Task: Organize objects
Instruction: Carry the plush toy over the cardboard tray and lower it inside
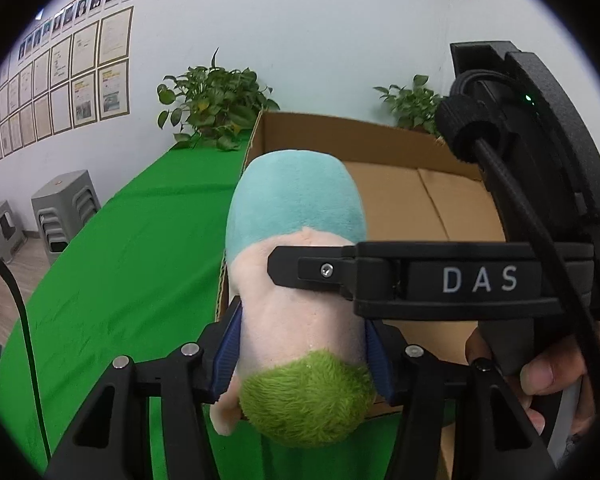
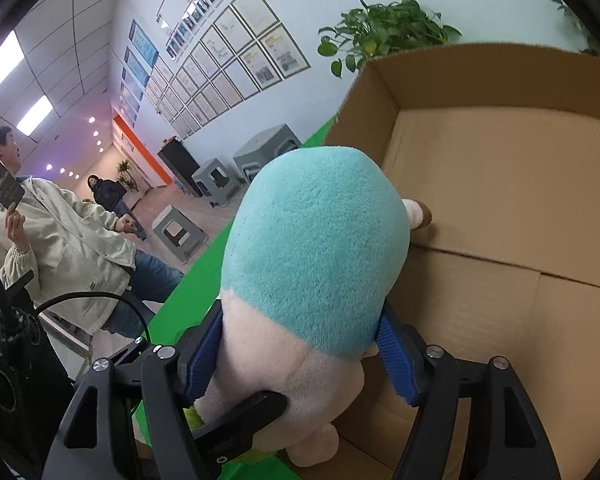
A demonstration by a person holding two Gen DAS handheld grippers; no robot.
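We hold the soft pink, teal and green plush toy (image 1: pixel 300 312) with both grippers' jaws clamped on it, left gripper (image 1: pixel 300 354) and right gripper (image 2: pixel 300 354); it hangs over the open brown cardboard box (image 2: pixel 500 200).

The plush toy (image 2: pixel 316 264) sits between both grippers' fingers, over the near left edge of the box (image 2: pixel 500 184). The plants (image 1: pixel 216 100) stand behind the box, the stools (image 1: pixel 66 208) left of it.

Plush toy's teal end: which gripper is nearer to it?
Right. The right gripper clamps the plush toy just below its teal end; the left gripper clamps farther down, beside the green end.
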